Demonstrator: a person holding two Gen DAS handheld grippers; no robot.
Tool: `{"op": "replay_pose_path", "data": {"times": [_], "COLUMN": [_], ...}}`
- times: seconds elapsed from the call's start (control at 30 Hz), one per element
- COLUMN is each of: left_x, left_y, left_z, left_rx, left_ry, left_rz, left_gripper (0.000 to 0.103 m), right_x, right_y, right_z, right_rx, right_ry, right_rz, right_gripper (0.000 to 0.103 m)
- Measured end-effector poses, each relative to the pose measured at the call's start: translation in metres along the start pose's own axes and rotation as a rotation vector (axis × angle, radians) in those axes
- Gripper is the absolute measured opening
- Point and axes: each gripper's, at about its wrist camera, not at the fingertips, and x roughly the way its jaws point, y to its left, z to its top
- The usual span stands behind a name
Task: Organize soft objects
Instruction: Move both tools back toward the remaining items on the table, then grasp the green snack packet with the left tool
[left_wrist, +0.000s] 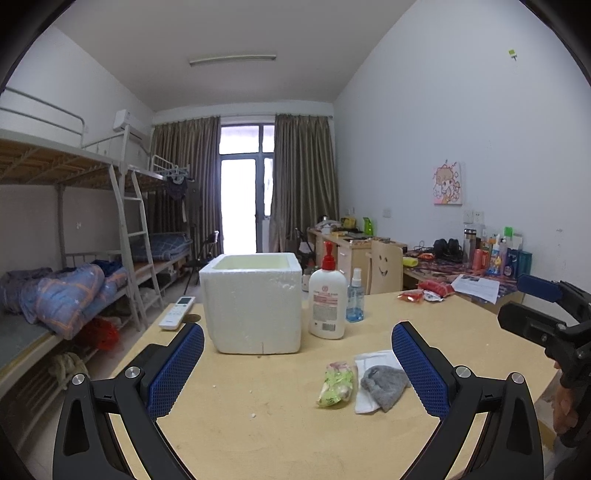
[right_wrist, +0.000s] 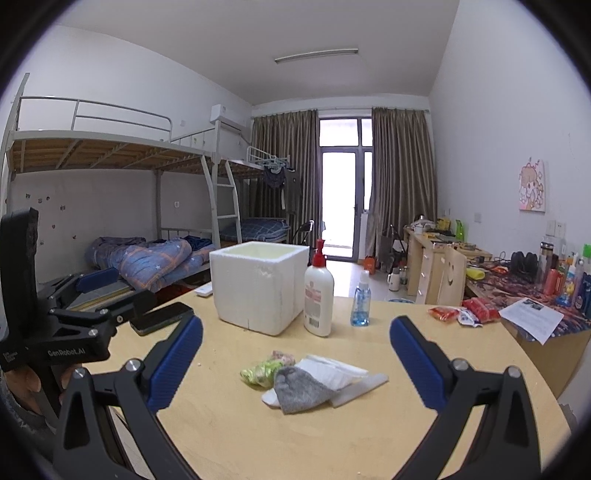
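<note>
Lying btwn R fingers (right_wrist: 417, 365), grey sock (right_wrist: 299, 389)

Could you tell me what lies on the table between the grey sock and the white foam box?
Nothing does: between the grey sock and the white foam box the right wrist view shows only bare table.

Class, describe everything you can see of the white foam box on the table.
The white foam box is a roughly cubic, open-topped container with thick, grainy polystyrene-like walls and a pale yellowish interior. It stands upright on the light wooden table, behind the soft items. A white pump bottle with a red top stands close at its right. No fingers touch it.
</note>
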Motion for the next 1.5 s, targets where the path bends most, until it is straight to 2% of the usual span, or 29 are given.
{"op": "replay_pose_path", "data": {"times": [0.13, 0.27, 0.4, 0.57, 0.73, 0.97, 1.2, 1.5], "left_x": [0.001, 0.009, 0.016, 0.026, 0.033, 0.059, 0.089, 0.112], "left_y": [-0.004, -0.006, -0.007, -0.013, -0.022, -0.023, -0.020, -0.021], "left_z": [-0.009, -0.018, -0.025, -0.030, -0.032, -0.034, -0.043, -0.049], "left_rx": [0.026, 0.022, 0.031, 0.030, 0.064, 0.051, 0.015, 0.034], "left_ry": [-0.008, 0.024, 0.045, 0.099, 0.107, 0.194, 0.296, 0.358], "left_rz": [0.007, -0.011, 0.005, -0.055, -0.073, -0.122, -0.119, -0.130], "left_gripper": [0.102, 0.102, 0.102, 0.102, 0.102, 0.102, 0.102, 0.102], "right_x": [0.001, 0.004, 0.005, 0.014, 0.024, 0.039, 0.053, 0.070], "right_y": [-0.002, -0.002, -0.003, -0.009, -0.013, -0.021, -0.028, -0.035], "right_z": [-0.010, -0.016, -0.020, -0.024, -0.028, -0.034, -0.038, -0.044], "right_rx": [0.009, 0.008, -0.011, -0.003, 0.003, 0.011, 0.024, 0.041], "right_ry": [0.016, 0.037, 0.052, 0.086, 0.118, 0.155, 0.193, 0.231], "right_rz": [-0.017, -0.018, -0.029, -0.024, -0.017, -0.015, -0.005, 0.007], "right_gripper": [0.102, 0.102, 0.102, 0.102, 0.102, 0.102, 0.102, 0.102]}}
